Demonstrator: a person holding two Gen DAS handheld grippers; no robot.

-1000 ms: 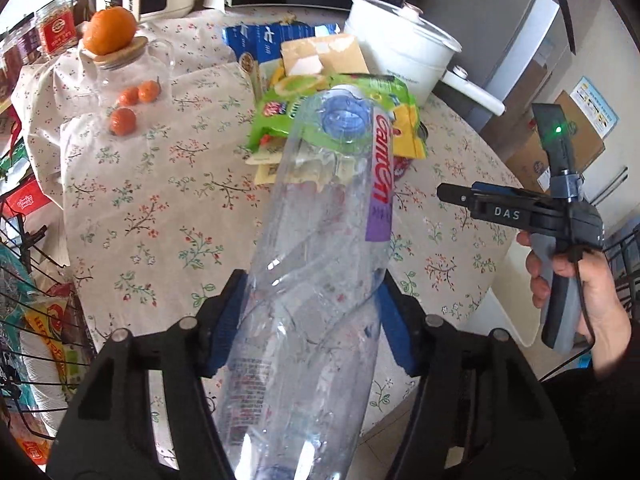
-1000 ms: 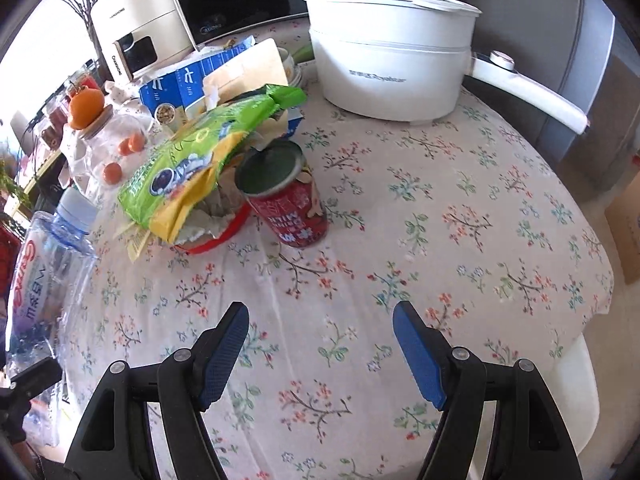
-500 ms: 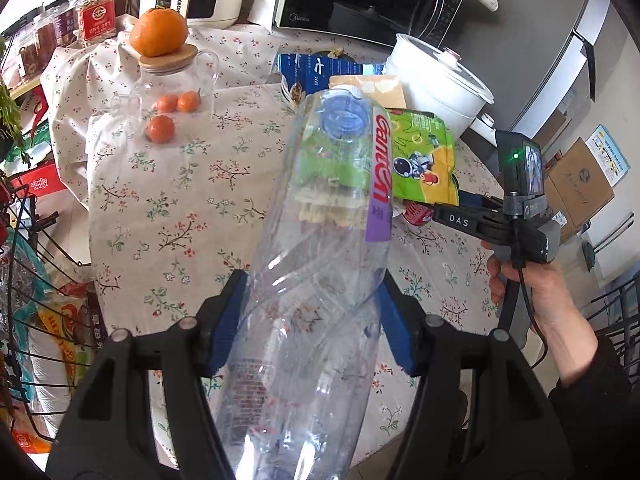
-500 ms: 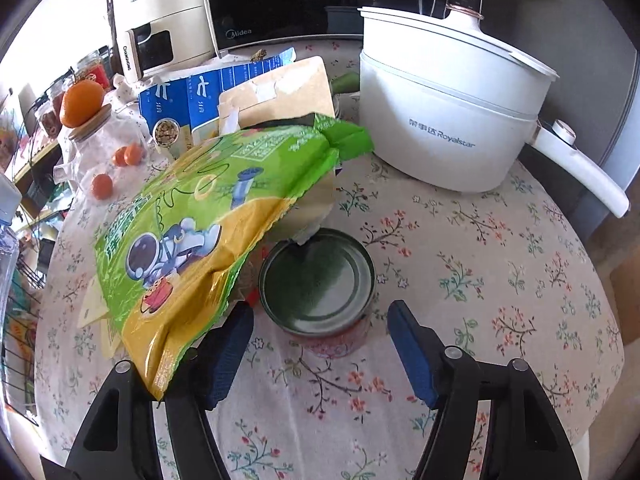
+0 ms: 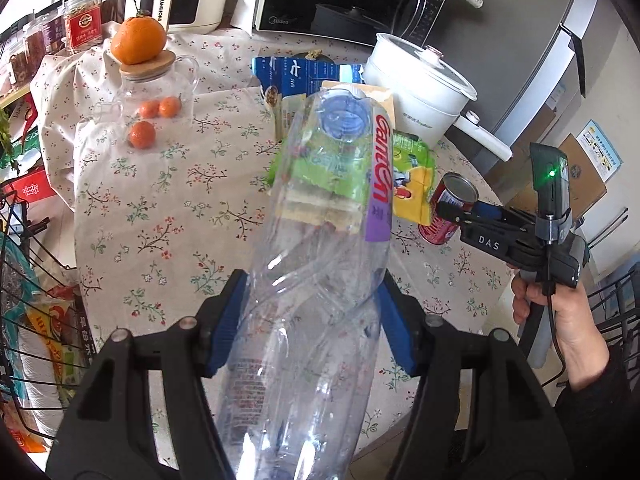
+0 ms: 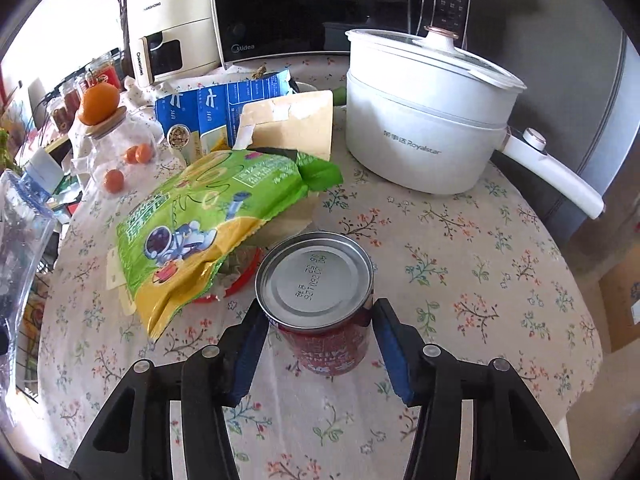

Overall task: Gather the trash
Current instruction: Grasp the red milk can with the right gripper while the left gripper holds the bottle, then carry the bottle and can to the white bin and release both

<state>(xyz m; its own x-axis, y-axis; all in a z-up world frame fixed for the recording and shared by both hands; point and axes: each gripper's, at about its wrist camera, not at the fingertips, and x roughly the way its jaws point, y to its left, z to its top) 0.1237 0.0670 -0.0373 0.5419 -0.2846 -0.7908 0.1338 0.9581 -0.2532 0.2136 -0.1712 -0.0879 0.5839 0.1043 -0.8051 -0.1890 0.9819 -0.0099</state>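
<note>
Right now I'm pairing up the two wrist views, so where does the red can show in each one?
Left wrist: the red can stands at right of centre, at the tip of the right gripper.
Right wrist: low centre, between the closing jaws.
Shared landmark: the white pot.

Bright daylight, sharp, fisheye-warped dark edges

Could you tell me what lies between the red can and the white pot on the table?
Only bare floral tablecloth separates the red can from the white pot, seen in the right wrist view.
</note>
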